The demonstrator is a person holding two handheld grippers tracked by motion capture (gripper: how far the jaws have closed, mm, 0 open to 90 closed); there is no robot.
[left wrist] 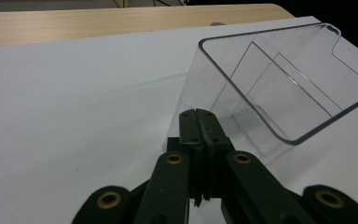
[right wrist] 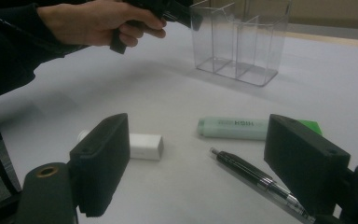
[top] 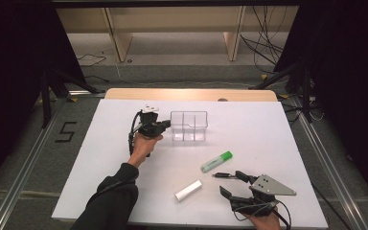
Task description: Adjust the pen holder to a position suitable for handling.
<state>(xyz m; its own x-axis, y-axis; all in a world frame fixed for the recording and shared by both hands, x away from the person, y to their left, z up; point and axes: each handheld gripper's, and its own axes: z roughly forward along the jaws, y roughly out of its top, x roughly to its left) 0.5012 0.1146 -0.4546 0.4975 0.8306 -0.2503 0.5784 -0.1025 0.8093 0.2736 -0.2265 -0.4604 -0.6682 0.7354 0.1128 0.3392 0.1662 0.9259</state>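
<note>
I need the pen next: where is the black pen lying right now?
In the high view the black pen lies near the table's front right, just ahead of the open right gripper and below the green highlighter.

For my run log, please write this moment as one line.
left gripper: shut on clear organizer wall | right gripper: open, near pen | highlighter: on table

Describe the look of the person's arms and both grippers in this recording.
The left gripper is black with a white top piece and a black cable; its arm wears a black sleeve. The right gripper is black with a grey three-cornered plate and a trailing black cable. Brass-coloured pivots show on the jaw arms.
</note>
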